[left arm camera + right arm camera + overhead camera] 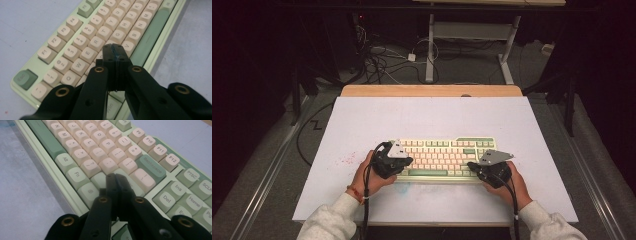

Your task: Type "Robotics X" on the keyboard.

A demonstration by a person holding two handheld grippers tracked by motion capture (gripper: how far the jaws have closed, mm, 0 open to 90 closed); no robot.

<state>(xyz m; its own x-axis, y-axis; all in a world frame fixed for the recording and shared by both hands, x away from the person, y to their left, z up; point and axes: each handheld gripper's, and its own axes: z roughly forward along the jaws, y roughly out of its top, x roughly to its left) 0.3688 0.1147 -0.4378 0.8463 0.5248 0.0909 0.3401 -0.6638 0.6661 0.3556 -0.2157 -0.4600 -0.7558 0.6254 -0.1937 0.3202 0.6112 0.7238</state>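
Observation:
A pale green keyboard point(442, 156) with cream and green keys lies on the white table top point(432, 117). My left gripper point(406, 161) hovers over the keyboard's left end, held by a hand in a grey sleeve. In the left gripper view its black jaws are pressed together, tips point(115, 48) above the letter keys point(96, 42) near the green space bar point(150, 37). My right gripper point(473, 165) sits over the keyboard's right front part. Its jaws are also closed with nothing between them, tips point(115, 178) over the keys beside the green Backspace key point(151, 168).
The wooden table edge point(432, 90) runs along the back. Beyond it, on the floor, stand a desk frame point(472, 40) and loose cables point(382, 57). Faint red specks point(346, 160) mark the table top left of the keyboard.

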